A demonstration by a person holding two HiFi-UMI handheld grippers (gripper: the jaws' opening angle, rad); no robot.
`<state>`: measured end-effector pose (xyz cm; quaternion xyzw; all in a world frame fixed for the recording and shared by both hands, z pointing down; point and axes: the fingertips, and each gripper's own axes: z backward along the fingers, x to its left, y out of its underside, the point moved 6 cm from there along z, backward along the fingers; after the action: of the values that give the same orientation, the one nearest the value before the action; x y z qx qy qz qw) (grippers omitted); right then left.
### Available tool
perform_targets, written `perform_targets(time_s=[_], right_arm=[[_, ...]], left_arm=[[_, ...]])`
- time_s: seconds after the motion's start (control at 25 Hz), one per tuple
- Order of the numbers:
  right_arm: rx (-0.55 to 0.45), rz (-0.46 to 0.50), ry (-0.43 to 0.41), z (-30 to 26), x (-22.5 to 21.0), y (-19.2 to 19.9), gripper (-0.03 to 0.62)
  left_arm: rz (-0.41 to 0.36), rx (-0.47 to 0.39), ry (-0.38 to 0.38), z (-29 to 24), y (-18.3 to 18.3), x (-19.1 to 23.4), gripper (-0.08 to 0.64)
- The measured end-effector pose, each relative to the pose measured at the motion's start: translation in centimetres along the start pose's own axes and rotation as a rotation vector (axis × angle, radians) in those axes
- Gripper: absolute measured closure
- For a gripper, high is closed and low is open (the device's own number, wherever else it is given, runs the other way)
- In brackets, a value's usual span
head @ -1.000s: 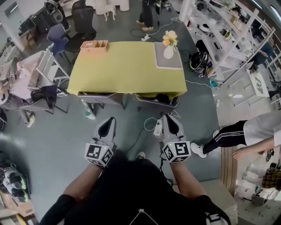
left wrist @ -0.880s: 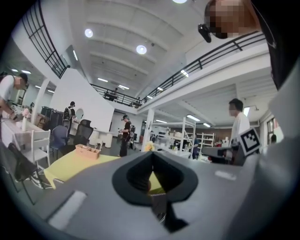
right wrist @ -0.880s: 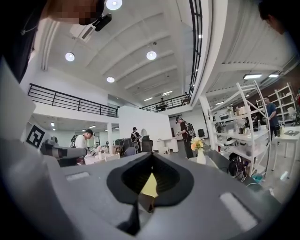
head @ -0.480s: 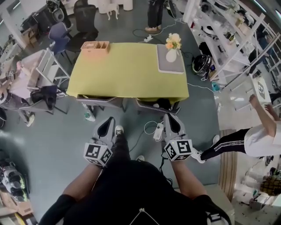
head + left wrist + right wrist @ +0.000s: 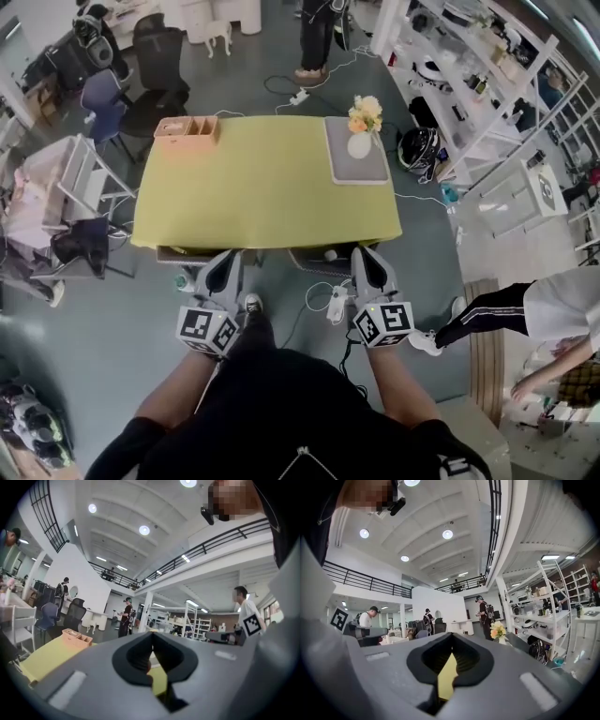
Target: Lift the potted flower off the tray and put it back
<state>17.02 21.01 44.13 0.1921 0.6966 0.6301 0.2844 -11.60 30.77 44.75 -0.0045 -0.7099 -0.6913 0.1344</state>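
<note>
A white pot of yellow and orange flowers (image 5: 360, 141) stands upright on a grey tray (image 5: 355, 172) at the far right of the yellow-covered table (image 5: 262, 187). Both grippers are held level at the table's near edge, well short of the pot. In the head view my left gripper (image 5: 229, 255) is shut and holds nothing. Off to its right, my right gripper (image 5: 367, 251) is likewise shut and empty. The right gripper view shows the flowers (image 5: 497, 631) beyond its shut jaw tips (image 5: 452, 635). The left gripper view shows shut tips (image 5: 150, 634) over the table (image 5: 44, 656).
An orange divided box (image 5: 187, 128) sits at the table's far left corner. White shelving (image 5: 487, 84) stands to the right and a white rack (image 5: 80, 183) to the left. A power strip (image 5: 337, 302) lies on the floor. One person (image 5: 525, 309) bends at right; another (image 5: 314, 37) stands beyond the table.
I have walked toward the table, so its near edge now lies at both gripper tips. Both grippers stayed shut. The person at right has shifted pose.
</note>
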Motion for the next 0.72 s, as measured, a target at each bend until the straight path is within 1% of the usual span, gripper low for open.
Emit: perform_targets(time_s=[0.16,0.36,0.52,0.72], right_arm=[[-0.006,0.004,0.058,-5.7,0.2,-1.1,0.589],[0.01,-0.014,0.107,-12.4,2.1,-1.1,0.589],[0.014,-0.022,0.158,-15.7,2.7,-0.8,0.589],[0.051,-0.022,0.2,-18.5,1.8,-0.3,0.589]], left_arm=[[0.009,0.015,0.042,-4.0,-1.5,5.4,0.552],[0.035,0.044,0.081,-9.0,-2.5,12.1,0.552],[0.042,0.06,0.139,-12.2,-2.5,15.3,0.552],[0.078,0.075,0.158,-15.3,-2.3,17.6,0.552]])
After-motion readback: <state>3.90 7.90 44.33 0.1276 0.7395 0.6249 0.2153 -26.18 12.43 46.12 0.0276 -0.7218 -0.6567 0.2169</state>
